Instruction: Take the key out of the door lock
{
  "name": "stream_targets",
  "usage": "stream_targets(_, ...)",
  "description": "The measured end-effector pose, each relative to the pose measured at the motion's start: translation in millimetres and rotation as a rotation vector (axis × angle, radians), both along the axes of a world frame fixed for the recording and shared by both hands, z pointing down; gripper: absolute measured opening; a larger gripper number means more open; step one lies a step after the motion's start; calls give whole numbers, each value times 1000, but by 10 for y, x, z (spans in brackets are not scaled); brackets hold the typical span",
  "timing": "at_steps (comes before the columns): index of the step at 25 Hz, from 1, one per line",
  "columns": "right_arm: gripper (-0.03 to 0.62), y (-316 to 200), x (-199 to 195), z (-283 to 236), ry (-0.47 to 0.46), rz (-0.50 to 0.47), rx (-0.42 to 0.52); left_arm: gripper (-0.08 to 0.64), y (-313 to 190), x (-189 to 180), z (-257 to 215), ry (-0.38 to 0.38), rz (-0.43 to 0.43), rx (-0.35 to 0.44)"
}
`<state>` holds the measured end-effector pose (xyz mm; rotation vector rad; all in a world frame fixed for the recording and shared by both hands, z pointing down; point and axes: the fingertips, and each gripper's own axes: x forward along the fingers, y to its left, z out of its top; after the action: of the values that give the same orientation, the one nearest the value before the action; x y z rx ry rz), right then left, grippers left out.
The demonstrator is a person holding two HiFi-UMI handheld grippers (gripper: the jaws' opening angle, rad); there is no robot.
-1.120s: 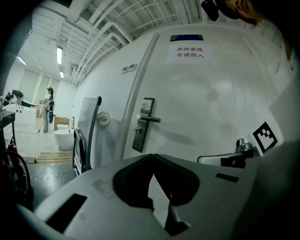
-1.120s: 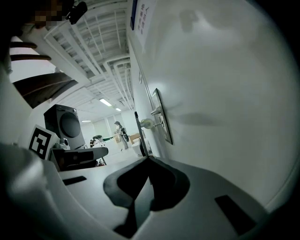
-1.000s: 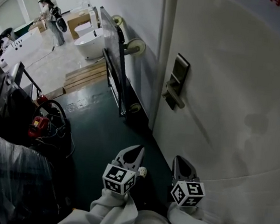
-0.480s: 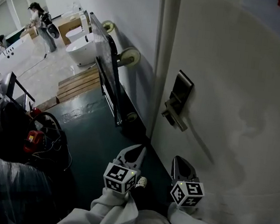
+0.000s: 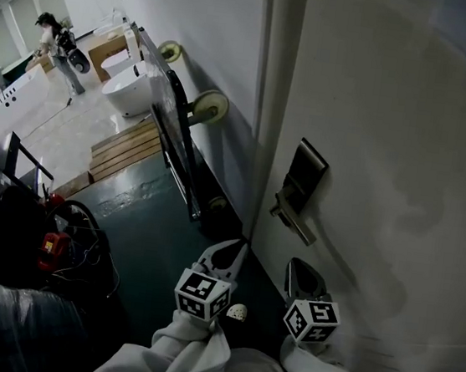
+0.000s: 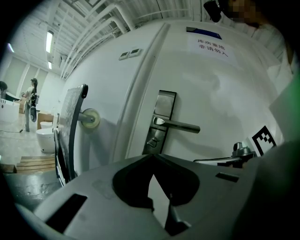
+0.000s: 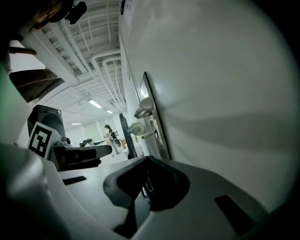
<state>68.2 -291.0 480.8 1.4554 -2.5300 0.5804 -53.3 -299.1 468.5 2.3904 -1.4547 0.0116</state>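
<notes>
Up on the door [image 6: 225, 93], blue-topped notice [image 6: 211, 44] in Chinese, too small to read. Left hand-held gripper [image 5: 226, 254] and right hand-held gripper [image 5: 300, 272] side by side, shut and empty; key [image 6: 151, 142] in lock plate [image 6: 163, 104] below lever [image 6: 180, 124].

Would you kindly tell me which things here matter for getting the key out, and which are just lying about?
For the job: door; lock plate; handle; what seems the key, below the handle; left tongs; right tongs.

Lying about: trolley; basin; planks; red tool.
</notes>
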Motion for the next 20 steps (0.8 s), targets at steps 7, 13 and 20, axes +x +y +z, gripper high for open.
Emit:
stream_targets(7, 51, -177, -44, 40, -1, 29, -6, 15, -246, 43, 46, 31, 44, -27)
stream_targets(13, 52, -242, -47, 44, 13, 58, -8, 15, -395, 41, 53, 111, 80, -73)
stream_targets(20, 52, -369, -49, 34, 30, 79, -7, 18, -536, 224, 66, 290, 194, -170)
